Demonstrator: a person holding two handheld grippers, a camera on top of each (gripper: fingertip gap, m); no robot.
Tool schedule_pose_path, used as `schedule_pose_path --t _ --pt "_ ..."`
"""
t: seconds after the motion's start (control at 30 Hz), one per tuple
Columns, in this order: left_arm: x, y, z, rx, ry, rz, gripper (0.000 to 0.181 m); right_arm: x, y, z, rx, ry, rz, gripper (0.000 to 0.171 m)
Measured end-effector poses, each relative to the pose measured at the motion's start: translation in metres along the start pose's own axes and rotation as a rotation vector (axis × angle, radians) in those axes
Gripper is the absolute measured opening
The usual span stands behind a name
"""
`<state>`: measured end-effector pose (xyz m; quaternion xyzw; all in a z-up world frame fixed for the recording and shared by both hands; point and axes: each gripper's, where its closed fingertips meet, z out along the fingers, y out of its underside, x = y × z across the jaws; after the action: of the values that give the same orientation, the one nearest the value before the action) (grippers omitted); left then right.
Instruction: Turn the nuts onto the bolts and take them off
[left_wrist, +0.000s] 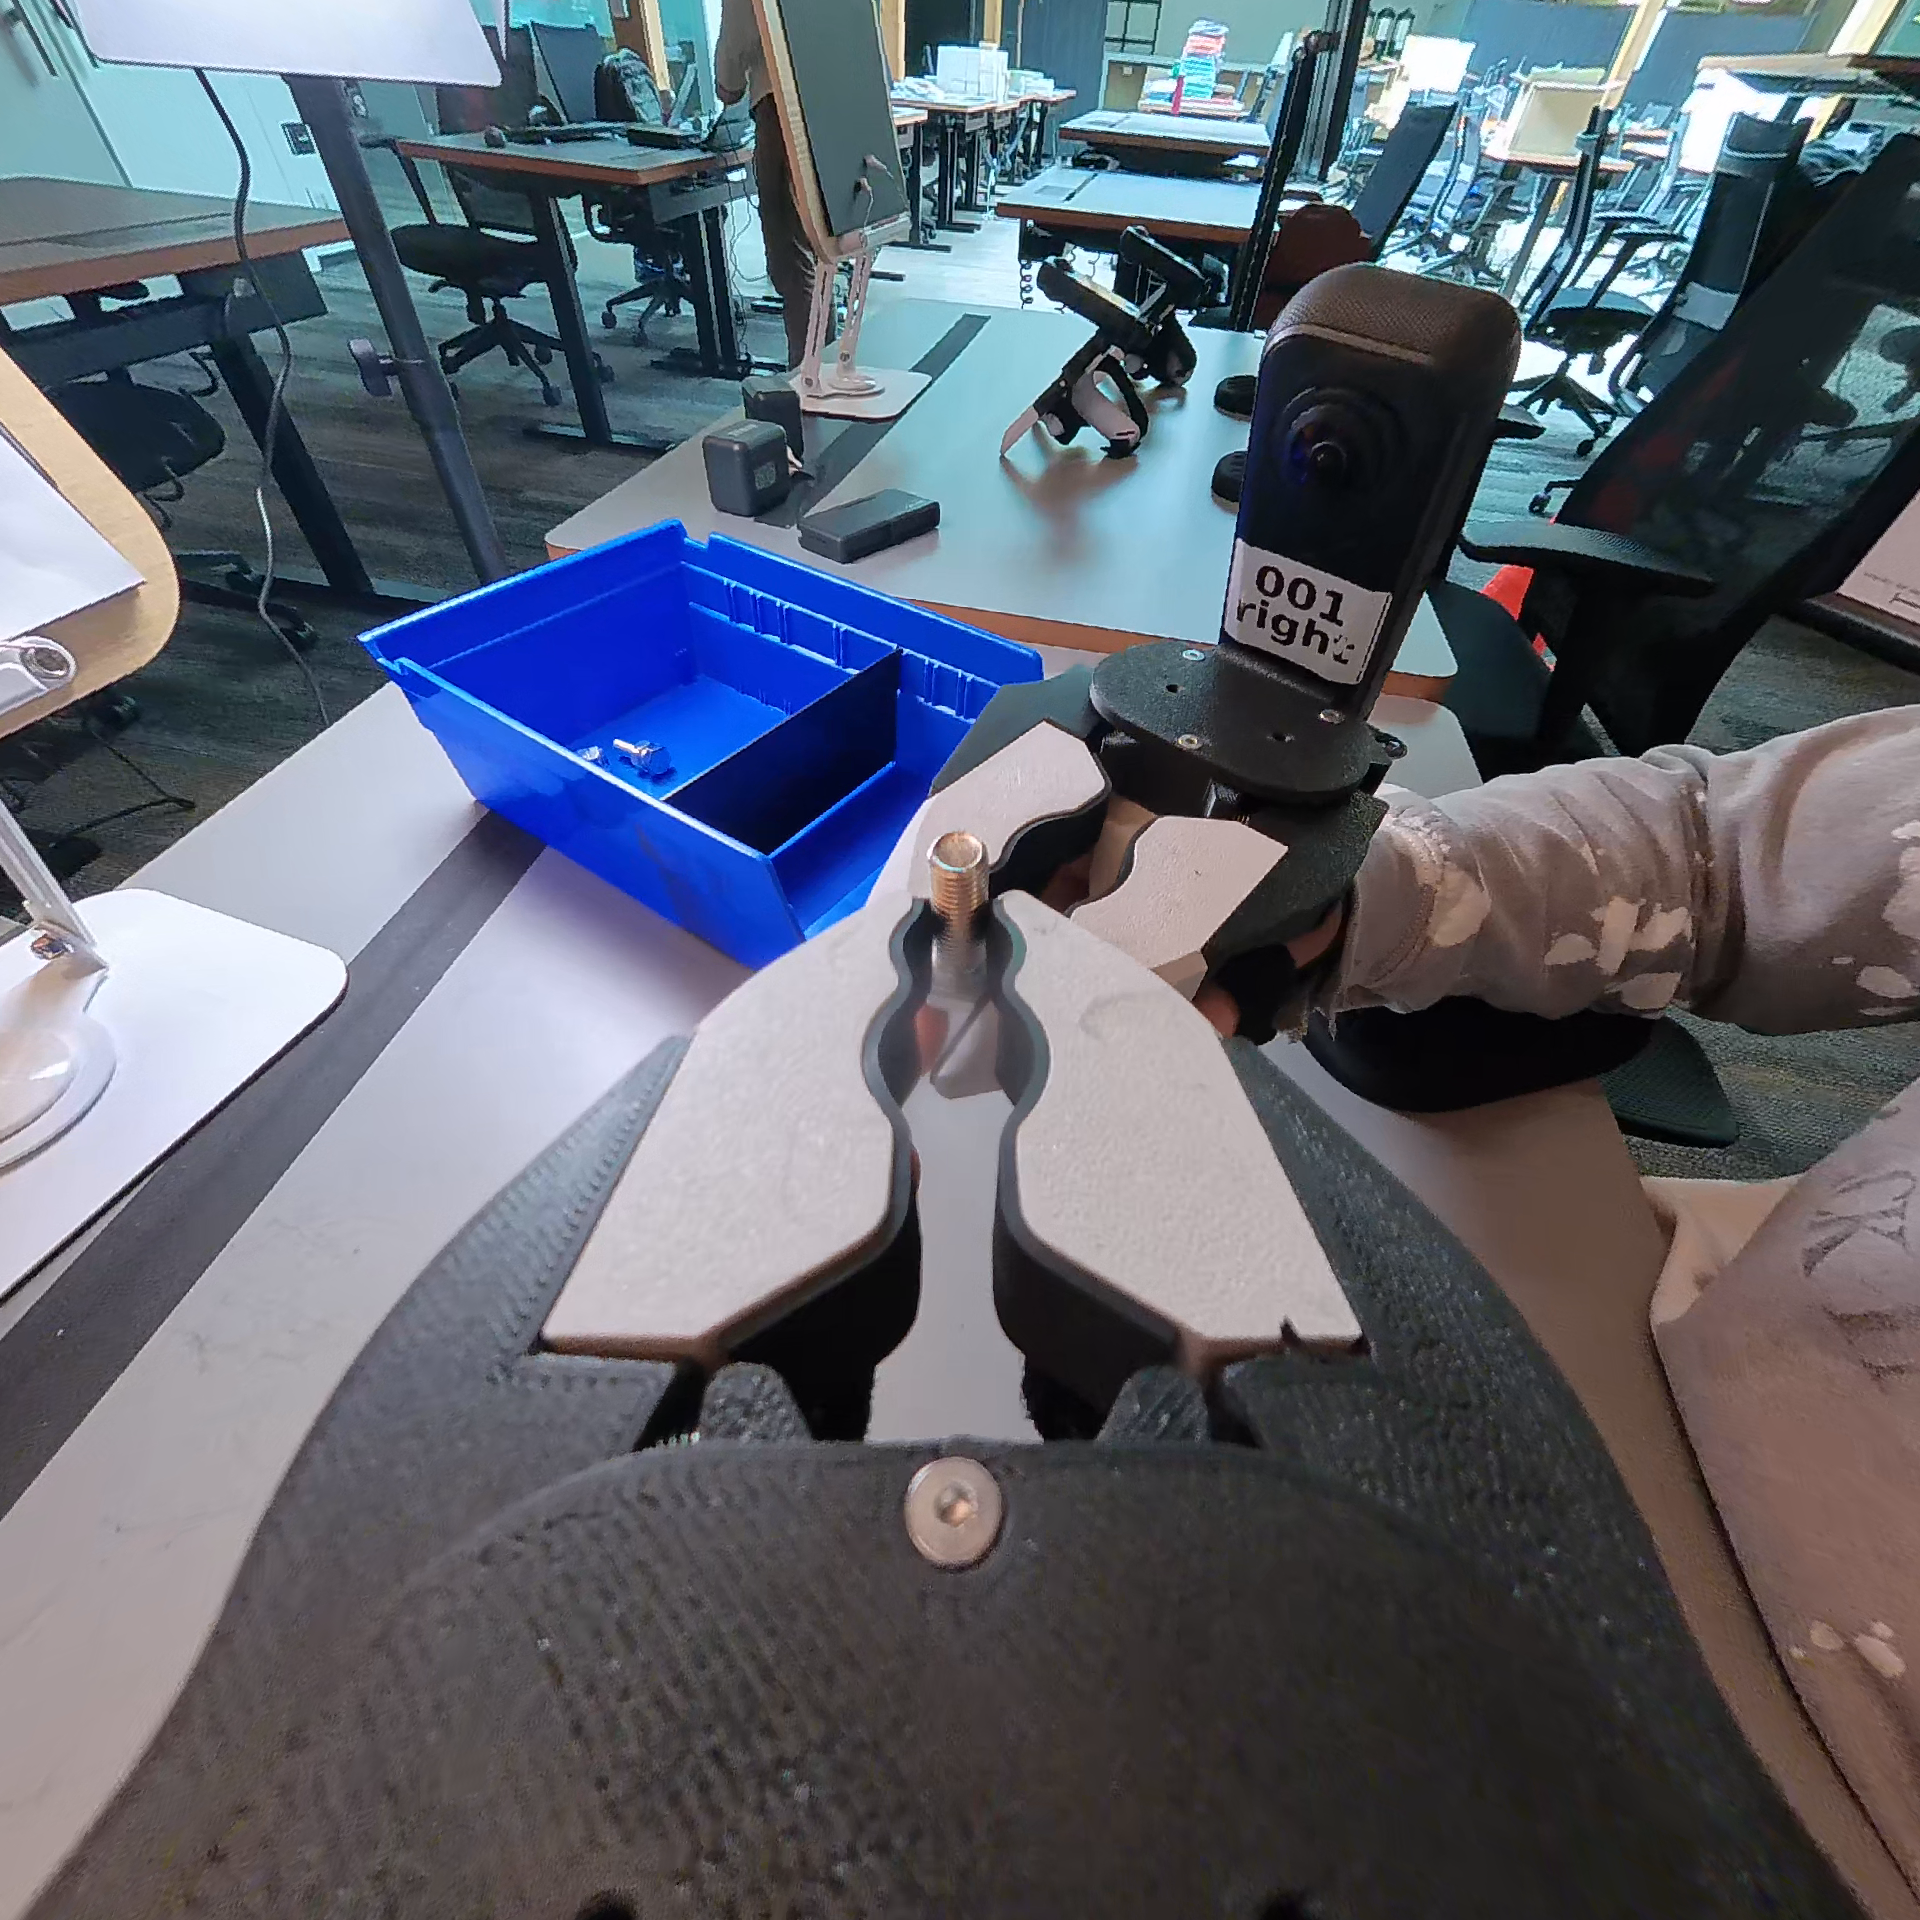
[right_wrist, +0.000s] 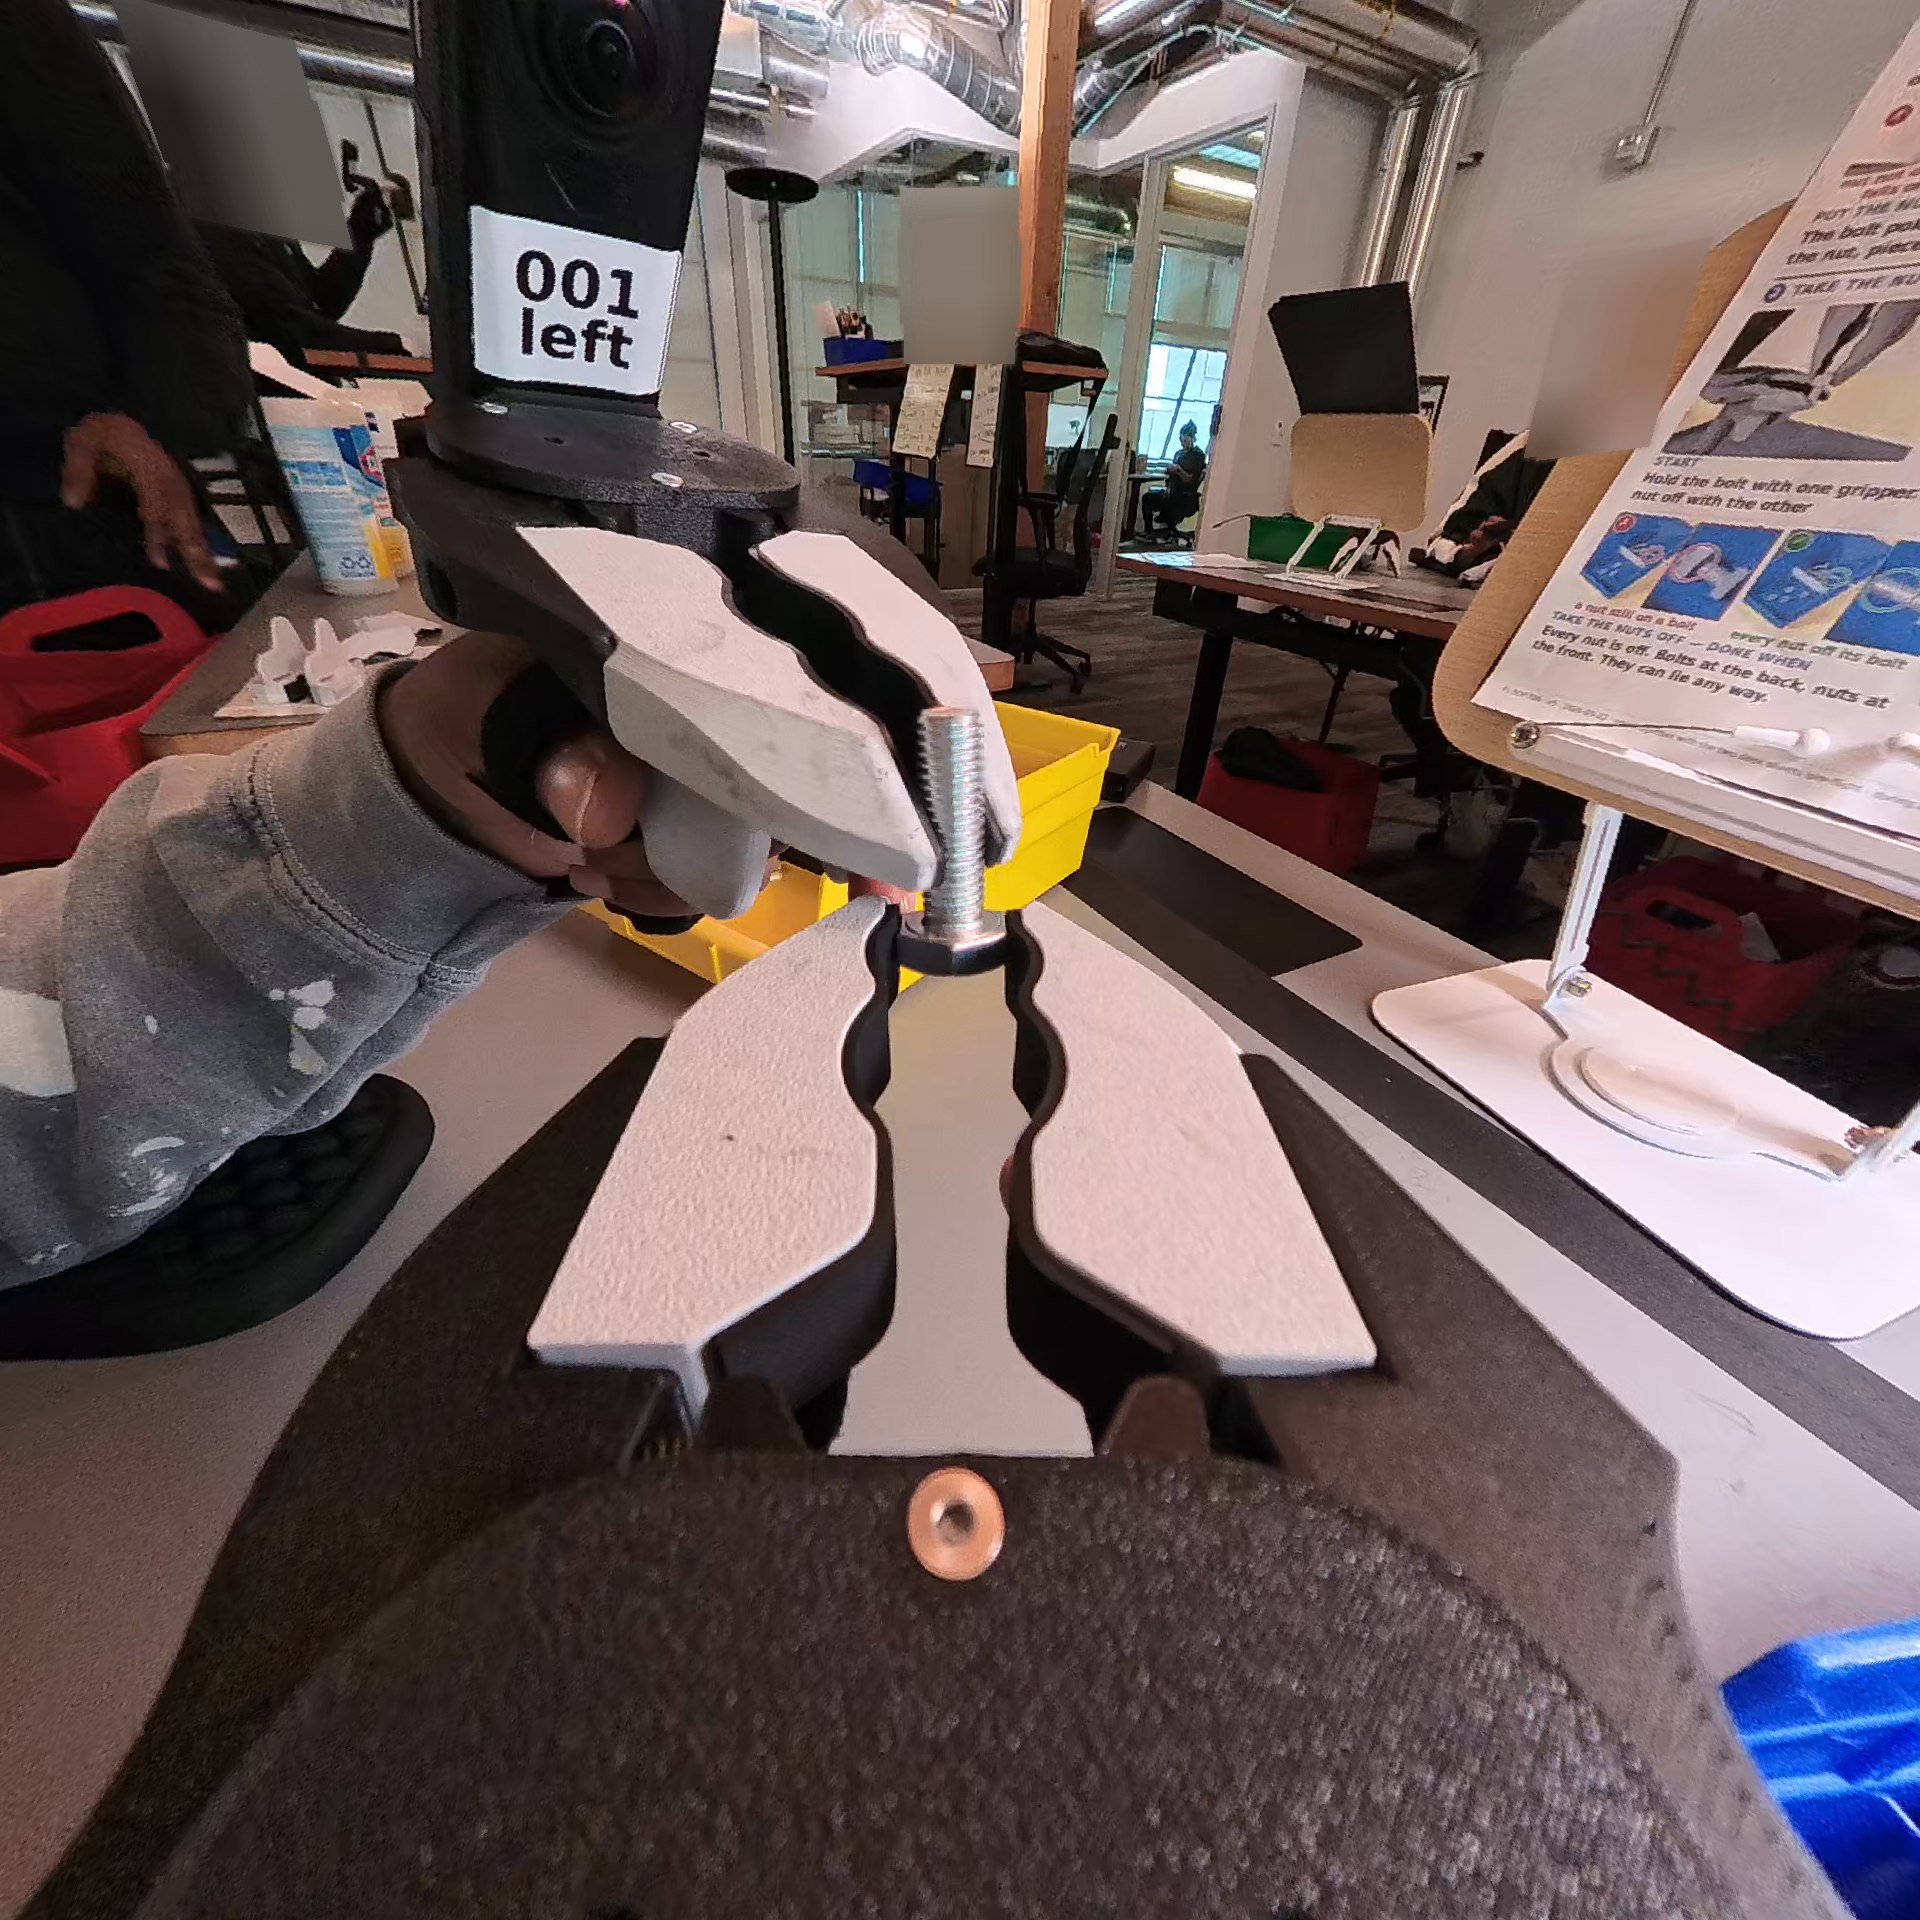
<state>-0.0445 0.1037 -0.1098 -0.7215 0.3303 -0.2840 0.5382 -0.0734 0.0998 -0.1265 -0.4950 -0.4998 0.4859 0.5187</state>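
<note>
Left gripper (left_wrist: 956, 935), own view: jaws clenched on the threaded shank of a bolt (left_wrist: 957, 894), whose tip stands clear above the fingertips. The hexagonal part below the fingertips is partly hidden in the gap between them; whether it is bolt head or nut cannot be told here.

Right gripper (right_wrist: 954, 940), own view: jaws closed around a dark hexagonal piece at the lower end of the same bolt (right_wrist: 956, 821), apparently the nut (right_wrist: 951, 951); its faces are shaded by the fingers. The left gripper (right_wrist: 961, 831) crosses in front from the upper left and covers the middle of the shank.

Surroundings: a blue divided bin (left_wrist: 582, 665) rests on the grey table (left_wrist: 436, 1039) beyond the left gripper. Its rear compartment holds a loose bolt (left_wrist: 639, 750), while the front compartment is partly blocked by the right gripper (left_wrist: 1049, 883). A yellow bin (right_wrist: 1060, 790) stands behind both grippers, largely screened by them. An instruction sheet on a white stand (right_wrist: 1714, 1143) occupies the table's right side in the right wrist view.
</note>
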Motion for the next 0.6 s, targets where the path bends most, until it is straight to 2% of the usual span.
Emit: schedule_pose_path --t 0.33,0.4,0.5,0.6 --pt "0.002 -0.002 0.002 0.019 0.005 0.008 0.010 0.000 0.000 -0.002 0.005 0.002 -0.009 0.018" --pt "0.002 -0.007 -0.002 0.047 -0.013 0.014 0.016 -0.001 -0.003 -0.004 0.012 -0.009 -0.011 0.018" --pt "-0.015 -0.012 -0.030 0.033 -0.117 0.030 0.023 0.002 -0.003 -0.014 0.010 -0.013 -0.008 0.018" --pt "-0.055 0.010 -0.081 -0.131 -0.316 0.013 0.024 0.008 0.004 -0.029 -0.013 0.000 0.006 0.018"
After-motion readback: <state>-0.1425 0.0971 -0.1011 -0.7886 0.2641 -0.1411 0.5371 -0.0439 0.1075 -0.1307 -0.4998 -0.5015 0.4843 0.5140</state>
